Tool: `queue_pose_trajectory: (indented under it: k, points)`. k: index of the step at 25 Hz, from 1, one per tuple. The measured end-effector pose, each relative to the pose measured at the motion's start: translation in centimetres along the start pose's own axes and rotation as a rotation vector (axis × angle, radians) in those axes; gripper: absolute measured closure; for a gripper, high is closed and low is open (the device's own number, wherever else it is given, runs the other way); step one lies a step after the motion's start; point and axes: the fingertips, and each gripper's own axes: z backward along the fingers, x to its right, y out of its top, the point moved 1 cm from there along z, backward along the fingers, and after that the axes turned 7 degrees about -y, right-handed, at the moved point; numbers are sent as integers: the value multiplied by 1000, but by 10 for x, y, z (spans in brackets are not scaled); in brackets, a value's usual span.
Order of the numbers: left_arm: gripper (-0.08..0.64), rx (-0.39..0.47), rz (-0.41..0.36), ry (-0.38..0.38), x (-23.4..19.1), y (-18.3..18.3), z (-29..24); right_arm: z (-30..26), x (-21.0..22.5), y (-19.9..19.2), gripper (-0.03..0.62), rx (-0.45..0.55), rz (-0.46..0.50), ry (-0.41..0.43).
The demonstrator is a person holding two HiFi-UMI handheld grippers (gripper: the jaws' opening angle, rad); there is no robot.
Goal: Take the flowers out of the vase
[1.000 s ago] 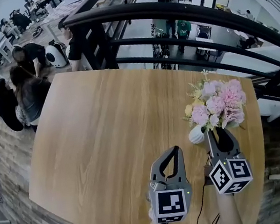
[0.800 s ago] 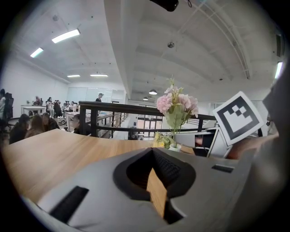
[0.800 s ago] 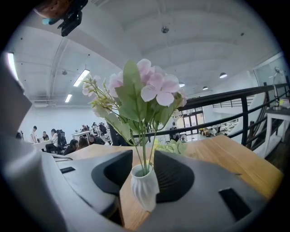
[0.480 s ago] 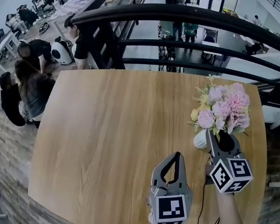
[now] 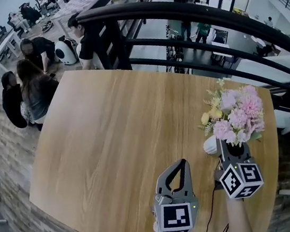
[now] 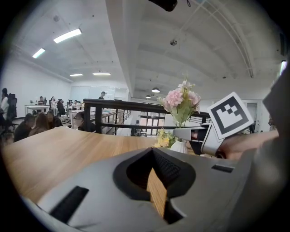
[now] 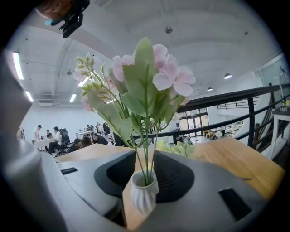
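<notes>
A small white ribbed vase (image 5: 210,145) (image 7: 144,195) stands near the right edge of the round wooden table (image 5: 110,134). It holds pink and yellow flowers (image 5: 236,117) (image 7: 149,77) on thin green stems (image 7: 146,156). My right gripper (image 5: 228,141) (image 7: 145,152) reaches level under the blooms, just above the vase mouth. Its jaws have just been closing, with the stems between them. The stems still fan out loosely, so I count it open. My left gripper (image 5: 182,162) (image 6: 152,152) hovers beside it to the left, shut and empty. The vase (image 6: 179,146) and flowers (image 6: 180,99) also show ahead of it.
A black curved railing (image 5: 184,13) runs behind the table's far edge. Several people (image 5: 34,91) sit on the floor below at the left. A thin cable (image 5: 210,219) hangs by my right hand. The table's right edge lies close beside the vase.
The head view has shifted a little, so the flowers sit slightly lower in the picture. The right gripper's jaws lie tucked further under the blooms. The left gripper has kept its place.
</notes>
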Motion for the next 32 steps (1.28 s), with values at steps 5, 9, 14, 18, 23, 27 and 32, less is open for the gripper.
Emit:
queue_pose_trajectory:
  k: [5,9,14,18,23,27,32]
  points:
    - [532,3,-8,5,-6,-3,-1,-2,1,0,514,16,33,-24]
    - [532,-9,7,7,-8,-3,1,-2,0,0,540,25,63,-42]
    - [532,10,-21,7,-11,-2,1,-1,2,1,552,33,72,-59]
    - [532,3,10,10,-11,0,3,0,1,6,555,45,73,-62]
    - [532,5,9,11,-12,4,9,5,-4,13,555,54,77,-64]
    - [532,24,-14,12,-14,8,14,10,-7,21,555,72,76,-67]
    - [532,42,-21,15,-16,14,19,18,-9,34,555,95,73,-74]
